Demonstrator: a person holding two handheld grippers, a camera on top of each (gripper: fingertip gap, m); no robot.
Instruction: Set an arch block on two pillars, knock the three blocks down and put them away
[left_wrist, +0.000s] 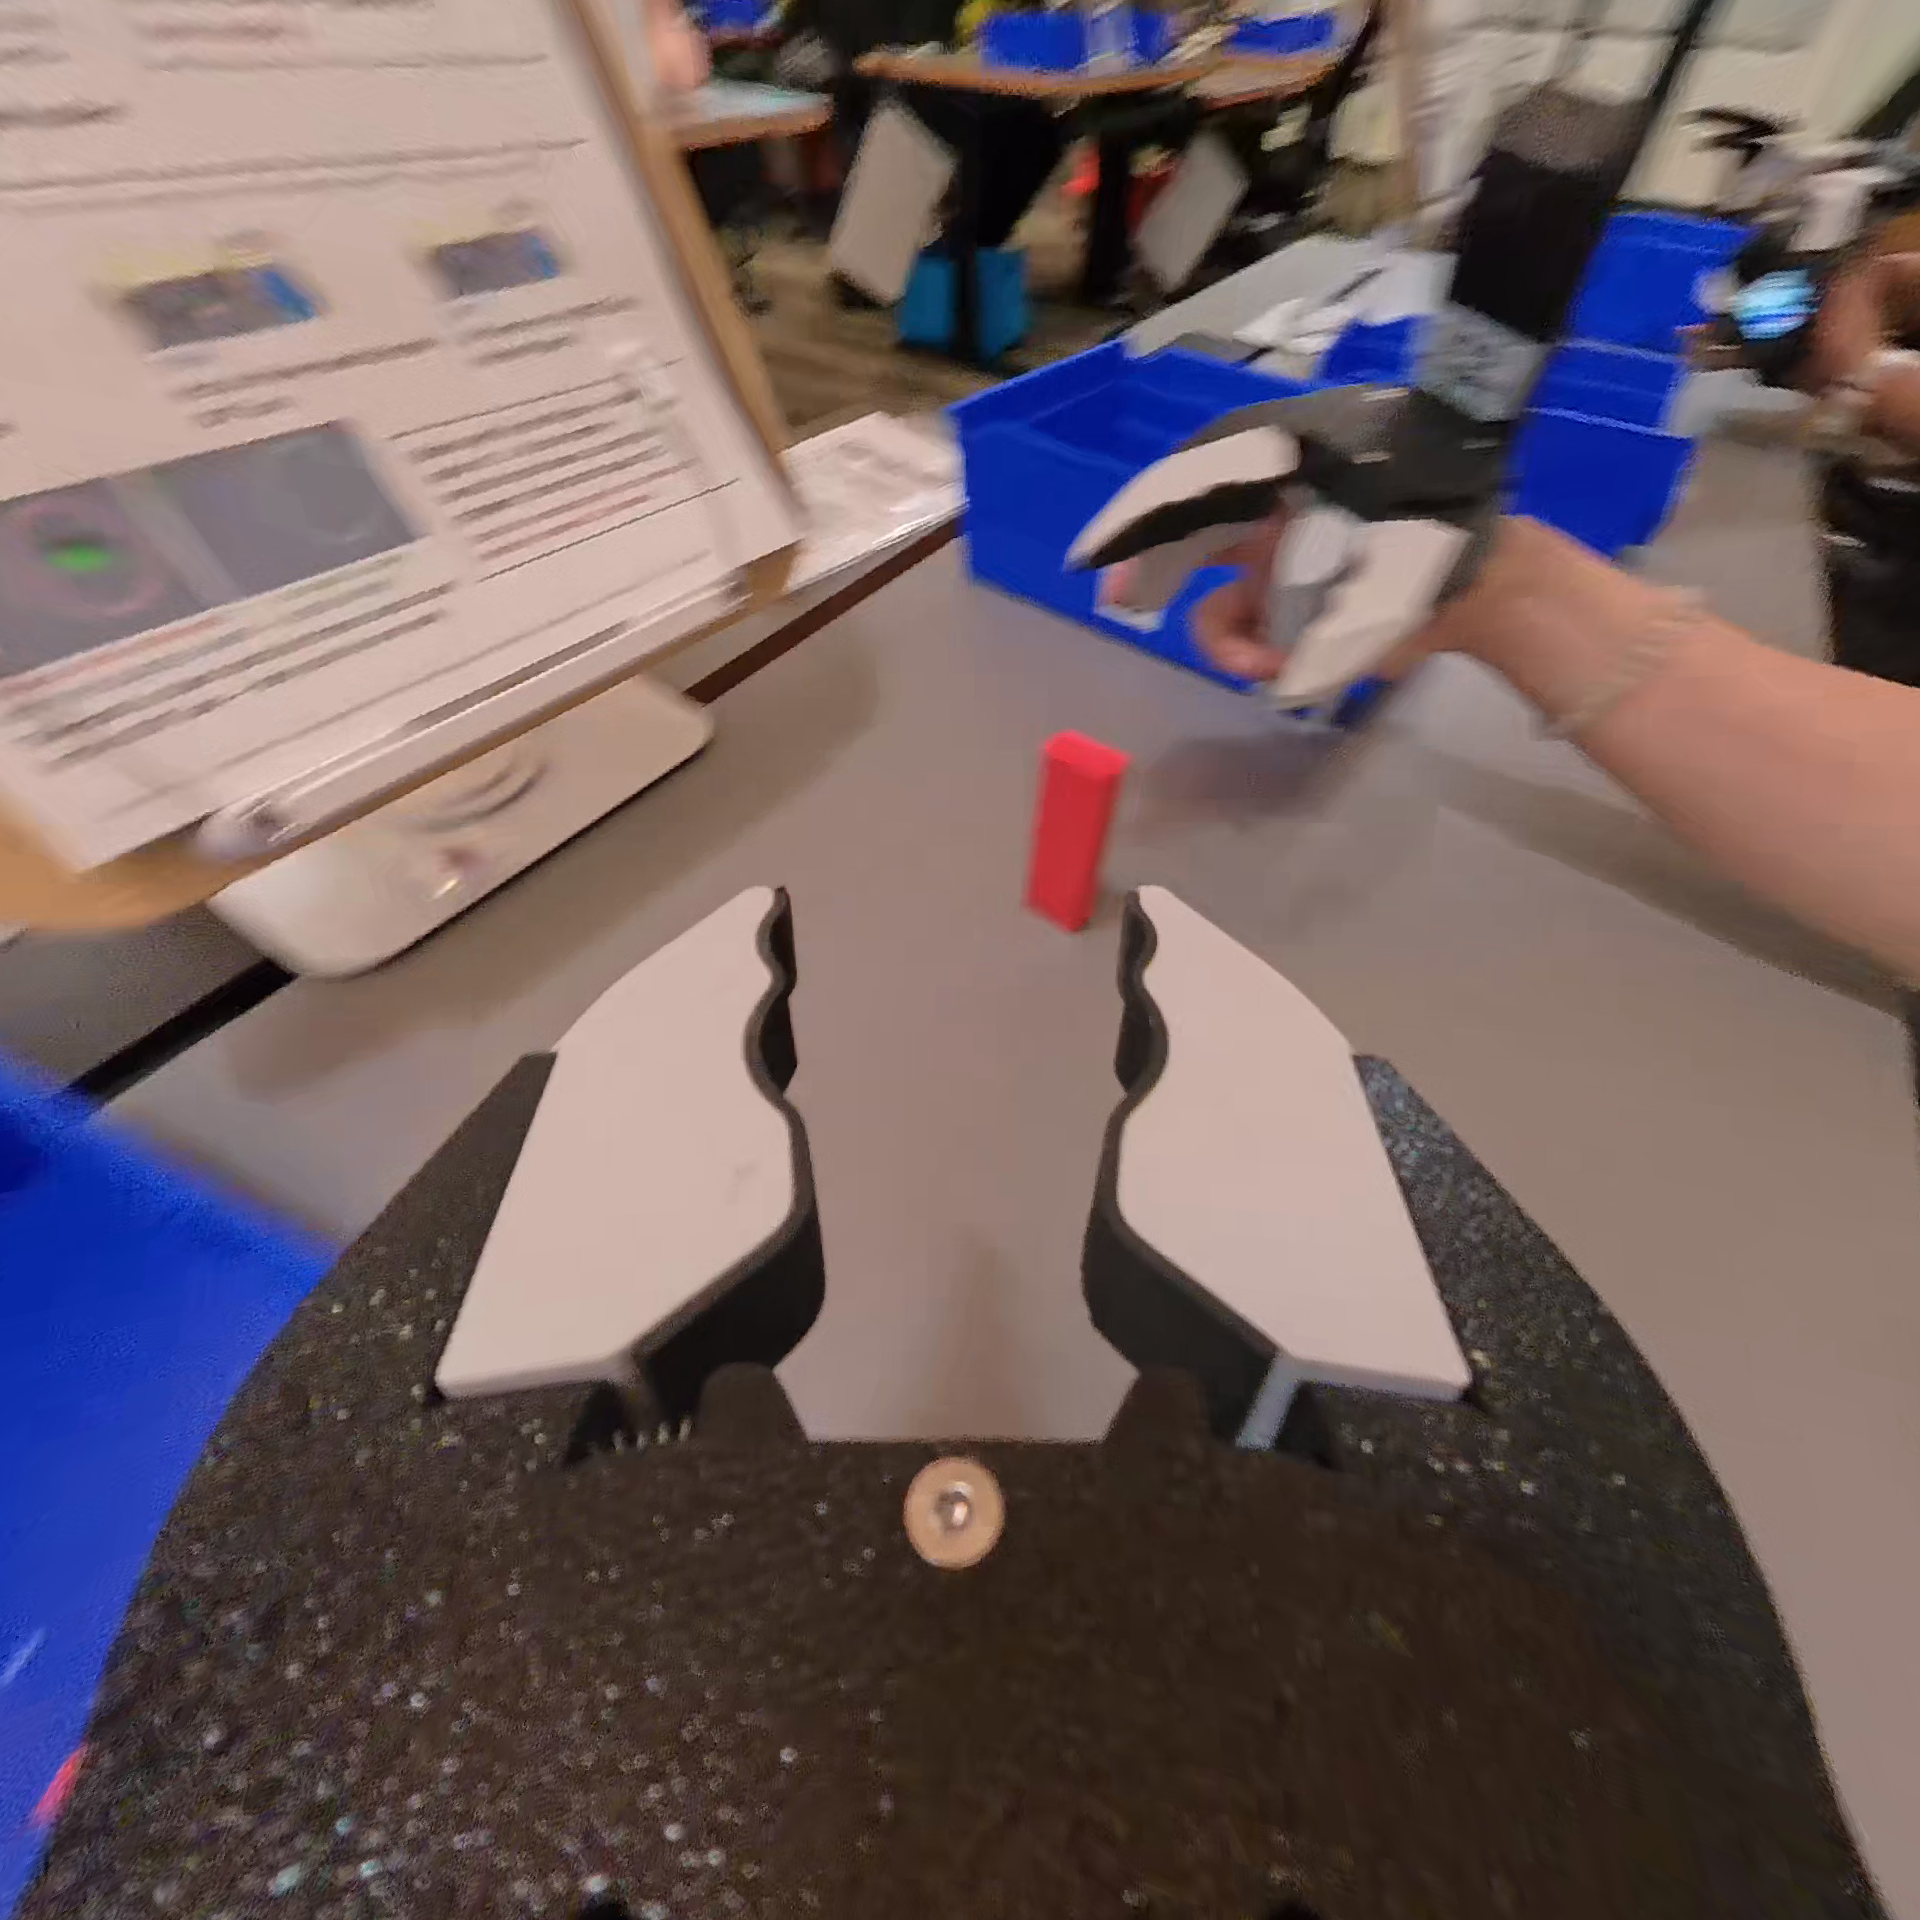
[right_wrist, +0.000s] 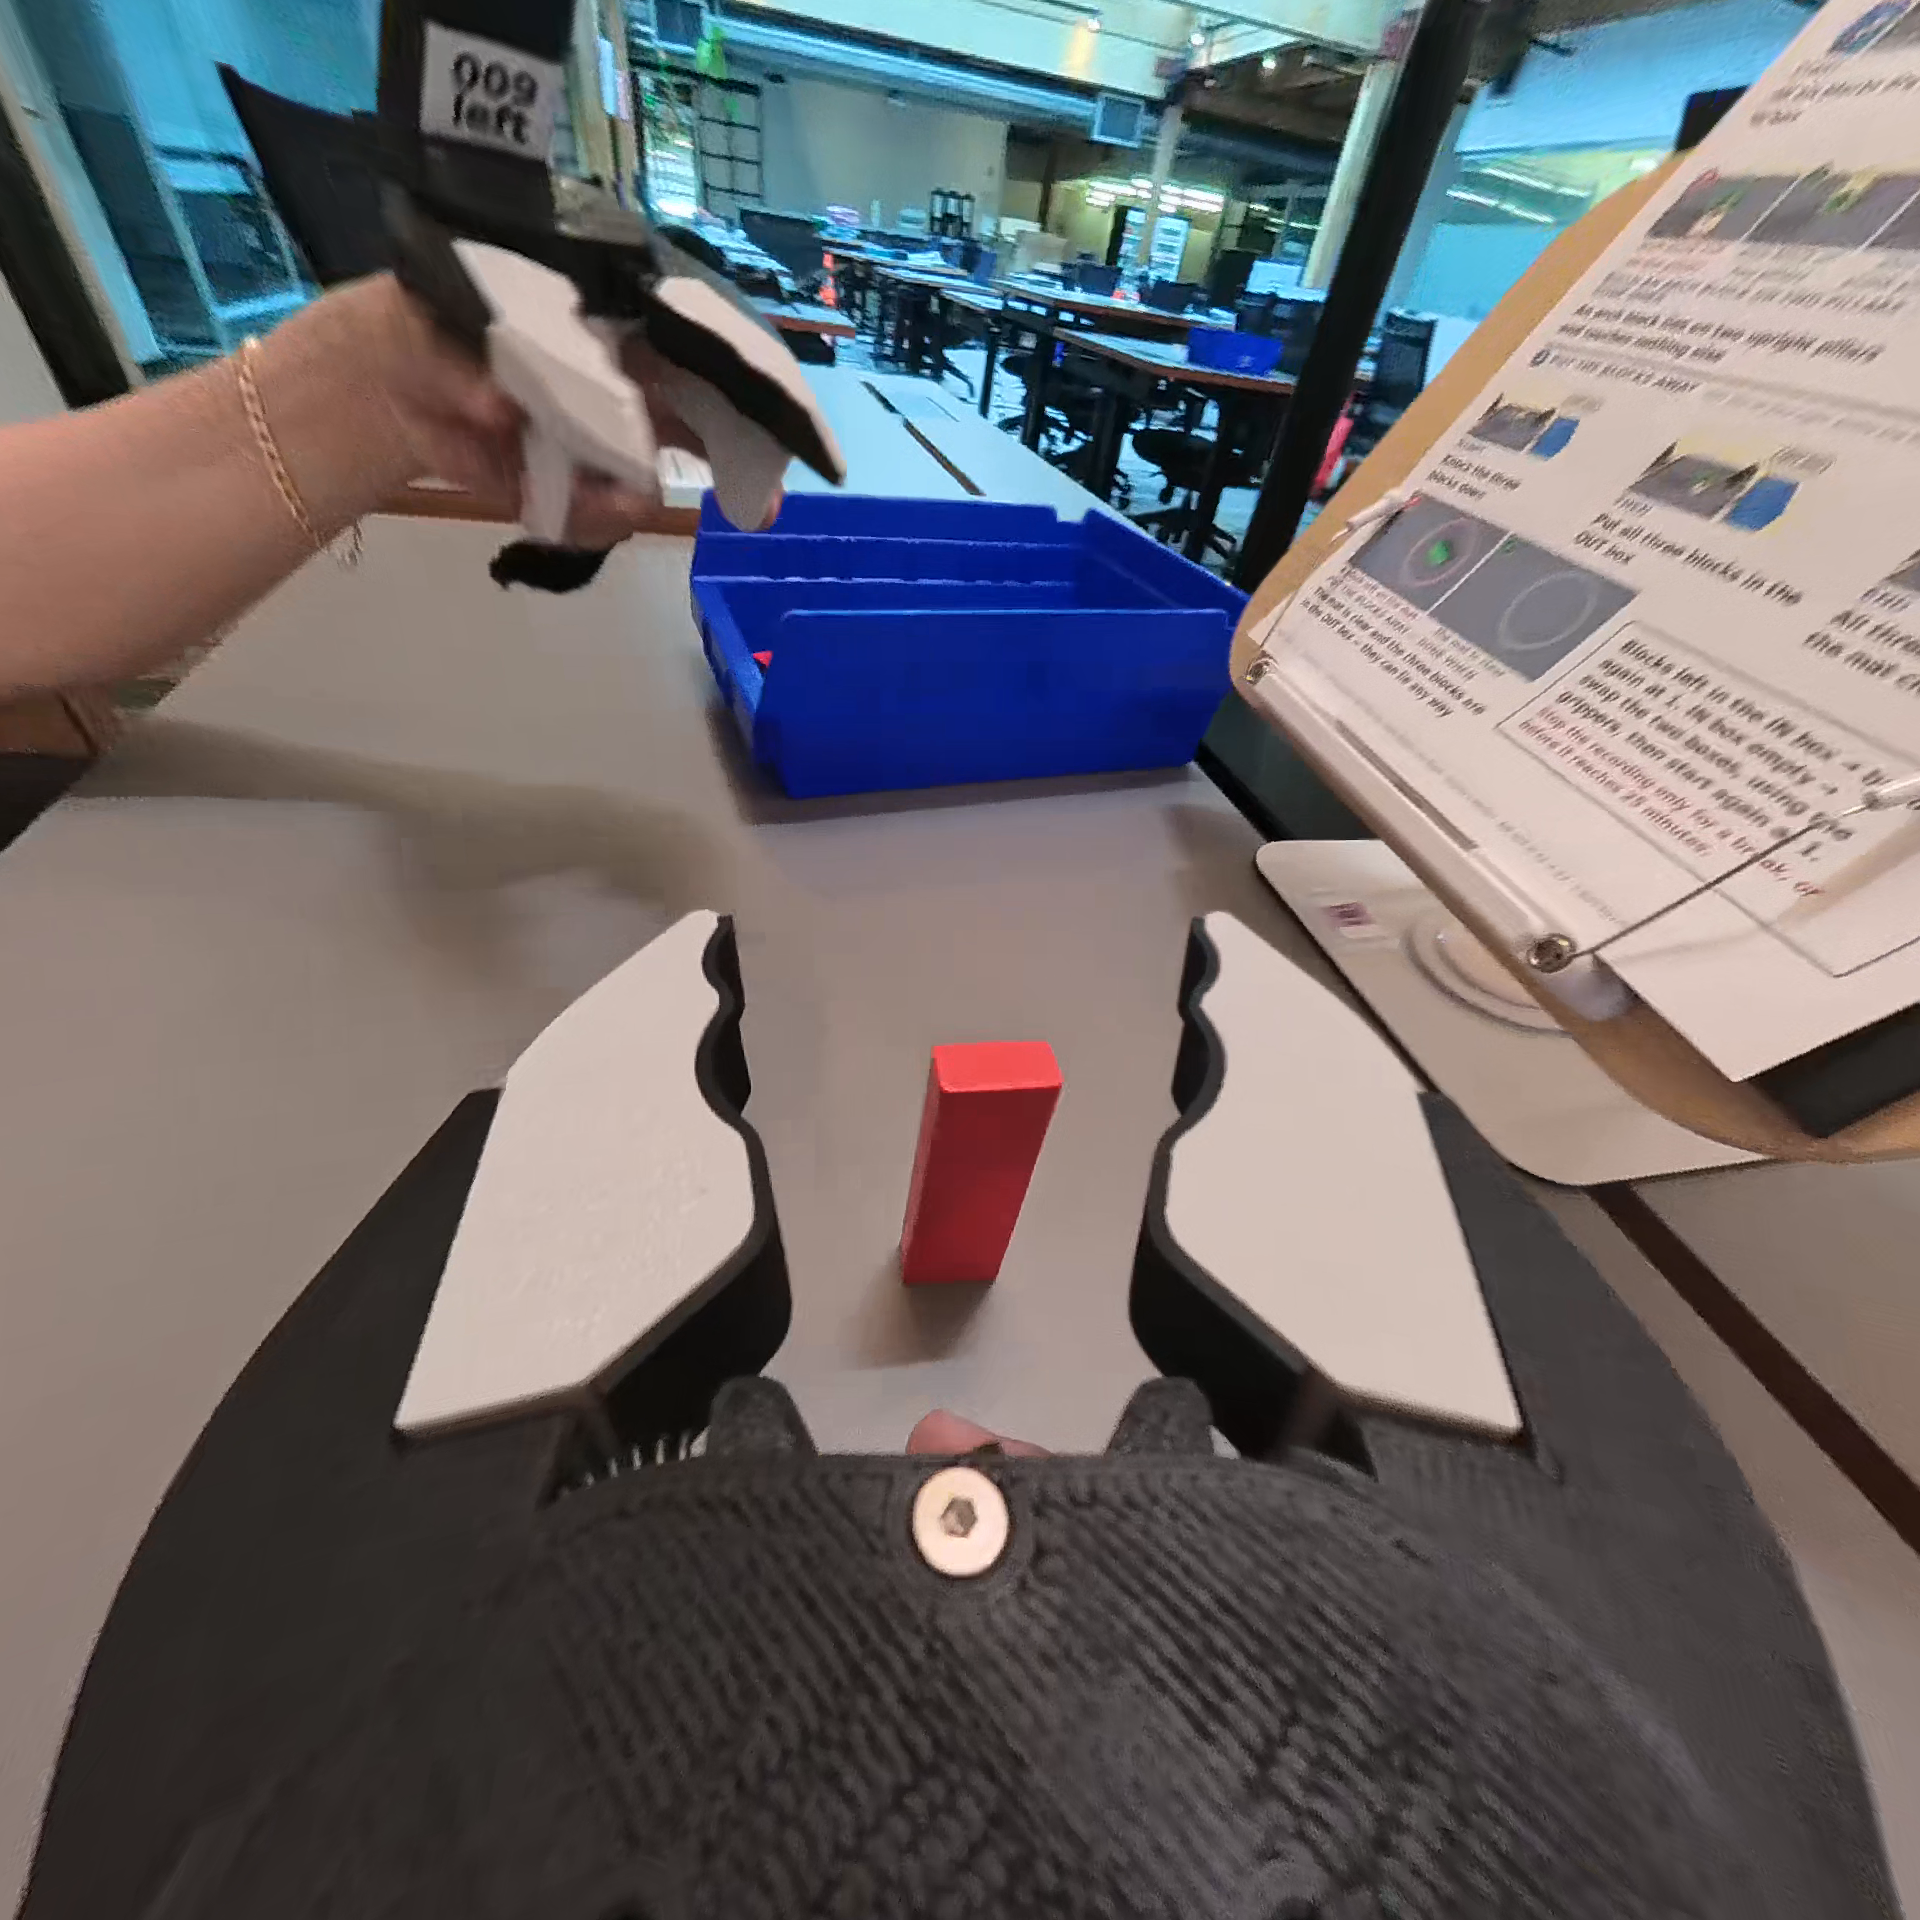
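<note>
A red block (left_wrist: 1075, 826) stands upright on the grey table (left_wrist: 1403, 1091). My left gripper (left_wrist: 958, 904) is open and empty, with the block just beyond its right fingertip. My right gripper (right_wrist: 961, 930) is open and empty; the red block (right_wrist: 982, 1164) shows between its fingers, untouched. In the left wrist view the right gripper (left_wrist: 1184, 623) hangs raised above and beyond the block, in front of a blue bin (left_wrist: 1039, 488). In the right wrist view the left gripper (right_wrist: 655, 499) is open, raised near the far left corner of a blue bin (right_wrist: 966, 686).
A tilted stand with a printed sheet (left_wrist: 364, 416) on a white base (left_wrist: 468, 862) overhangs the table edge; it also shows in the right wrist view (right_wrist: 1662, 623). Another blue bin (left_wrist: 104, 1351) sits at my lower left. A small red piece (right_wrist: 762, 660) lies in the bin.
</note>
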